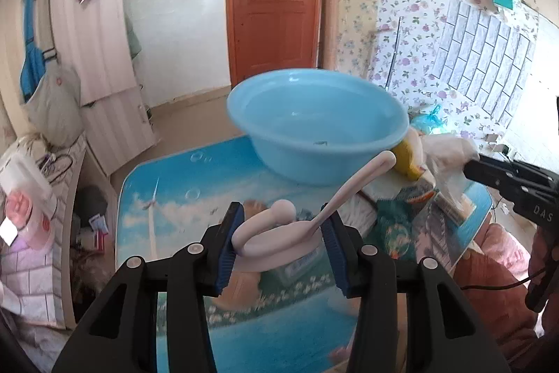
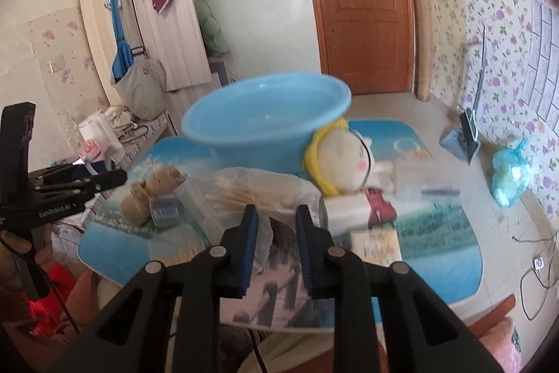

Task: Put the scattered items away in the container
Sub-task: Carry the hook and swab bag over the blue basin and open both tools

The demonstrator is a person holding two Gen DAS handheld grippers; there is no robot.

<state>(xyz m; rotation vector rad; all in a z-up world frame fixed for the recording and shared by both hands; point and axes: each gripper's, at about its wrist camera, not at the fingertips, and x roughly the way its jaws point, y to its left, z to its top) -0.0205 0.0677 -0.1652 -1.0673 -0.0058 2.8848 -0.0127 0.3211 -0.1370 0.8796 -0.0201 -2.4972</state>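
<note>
A light blue basin point(image 1: 314, 124) stands at the table's far side; it also shows in the right wrist view point(image 2: 265, 114). My left gripper point(image 1: 279, 233) is shut on a pale pink curved plastic hook piece point(image 1: 279, 233) and holds it above the table, short of the basin. My right gripper point(image 2: 276, 233) is shut on a clear plastic bag of cotton swabs point(image 2: 241, 194); in the left wrist view the bag point(image 1: 447, 159) hangs from it at the right. A plush doll point(image 2: 342, 159) with yellow hair lies against the basin.
On the table's seascape cover point(image 1: 167, 191) lie a small brown plush bear point(image 2: 150, 194), a white roll point(image 2: 346, 208), a clear box point(image 2: 419, 177), a booklet point(image 2: 377, 247) and a photo print point(image 2: 276, 271). A blue bag point(image 2: 510, 173) sits on the floor.
</note>
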